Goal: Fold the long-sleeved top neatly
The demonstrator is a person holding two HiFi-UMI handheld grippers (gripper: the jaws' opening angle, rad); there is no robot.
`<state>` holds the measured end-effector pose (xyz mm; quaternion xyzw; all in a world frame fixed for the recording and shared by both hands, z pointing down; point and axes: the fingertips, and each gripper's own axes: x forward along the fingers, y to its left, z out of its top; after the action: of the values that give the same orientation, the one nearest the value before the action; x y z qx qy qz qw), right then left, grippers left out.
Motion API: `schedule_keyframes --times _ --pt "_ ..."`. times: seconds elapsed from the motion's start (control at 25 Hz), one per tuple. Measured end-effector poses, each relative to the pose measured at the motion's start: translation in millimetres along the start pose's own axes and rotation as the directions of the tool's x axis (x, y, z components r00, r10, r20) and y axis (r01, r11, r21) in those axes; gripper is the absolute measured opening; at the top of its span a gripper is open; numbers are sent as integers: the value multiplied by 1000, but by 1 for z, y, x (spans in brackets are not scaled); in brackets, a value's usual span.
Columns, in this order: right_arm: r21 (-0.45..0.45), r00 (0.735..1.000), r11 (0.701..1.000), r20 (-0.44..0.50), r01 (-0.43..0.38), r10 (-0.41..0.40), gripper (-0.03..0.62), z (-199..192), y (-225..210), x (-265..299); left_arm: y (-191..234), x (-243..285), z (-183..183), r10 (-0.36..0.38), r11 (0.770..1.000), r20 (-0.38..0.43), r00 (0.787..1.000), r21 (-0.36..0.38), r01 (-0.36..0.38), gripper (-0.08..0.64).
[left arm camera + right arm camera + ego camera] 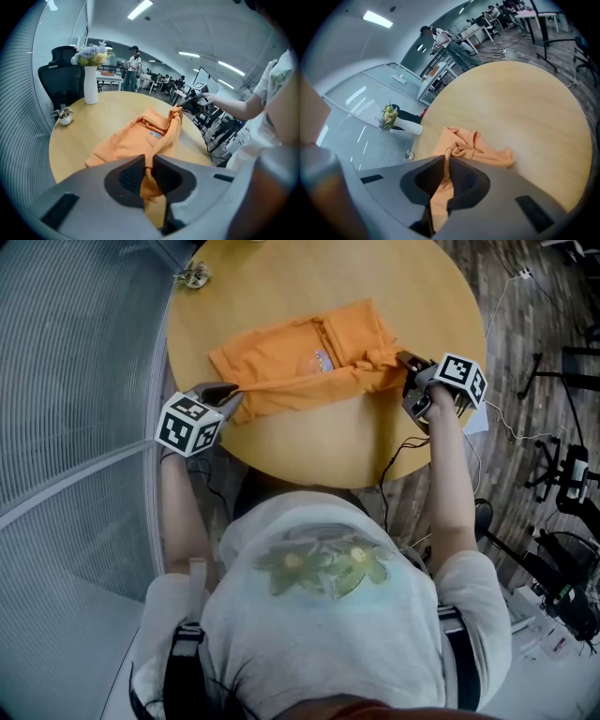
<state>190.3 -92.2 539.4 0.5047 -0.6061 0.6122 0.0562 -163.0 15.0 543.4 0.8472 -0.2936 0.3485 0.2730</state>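
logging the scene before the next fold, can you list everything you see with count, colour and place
long-sleeved top: 1, orange, on the table, near edge stretched between both grippers
table: 1, light wood, round, before the person
vase: 1, white, with flowers, far table edge
small potted plant: 1, green in white pot, beside the vase
office chair: 1, black, behind the vase
left gripper: 1, grey, shut on the top's left end
right gripper: 1, grey, shut on the top's right end

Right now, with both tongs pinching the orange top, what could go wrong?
Each pinch is narrow: the left tongs and right tongs hold only an edge of the orange top, so it could slip out. It is bunched near the right tongs, so the fold may set crooked.
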Motion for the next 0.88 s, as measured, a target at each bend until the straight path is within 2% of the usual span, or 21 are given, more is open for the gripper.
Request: schedule_keyframes --times 0.12,0.24,0.32,0.44,0.52,0.6,0.68,0.72,0.76,0.8,0.88 --pt "46 1000 999 -16 -3 4 43 25 30 11 28 -17 29 0 1000 9 1000 24 0 52" --pt "97 999 995 -51 21 -16 43 58 55 65 82 -9 54 7 999 -6 1000 32 -7 52" --pt "146 997 988 -68 45 -35 43 70 56 108 118 5 59 3 1000 16 1000 -29 -3 52" --pt "170 993 981 -85 93 -79 48 73 55 156 168 26 54 8 984 34 999 -180 -2 52" --pt "115 992 989 -87 97 -87 161 72 62 166 188 37 45 16 971 7 1000 -239 -14 52" --pt "7 997 999 -63 52 -51 186 72 78 157 192 47 34 10 968 -29 1000 -249 -17 52" --pt "-177 1000 984 -1 -16 16 187 80 99 136 190 54 29 2 971 -42 999 -241 -12 52" --pt "-294 998 955 39 -32 45 187 87 108 125 190 56 28 -1 971 -39 999 -240 -8 52" --pt "-419 996 908 73 -19 55 187 94 113 115 190 57 28 -4 970 -32 999 -241 -4 54" --pt "-541 995 841 95 22 35 187 99 111 109 191 58 29 -7 970 -24 1000 -244 0 54" --pt "-726 995 681 70 102 -74 187 99 91 110 190 57 30 -10 969 -16 1000 -247 6 54"
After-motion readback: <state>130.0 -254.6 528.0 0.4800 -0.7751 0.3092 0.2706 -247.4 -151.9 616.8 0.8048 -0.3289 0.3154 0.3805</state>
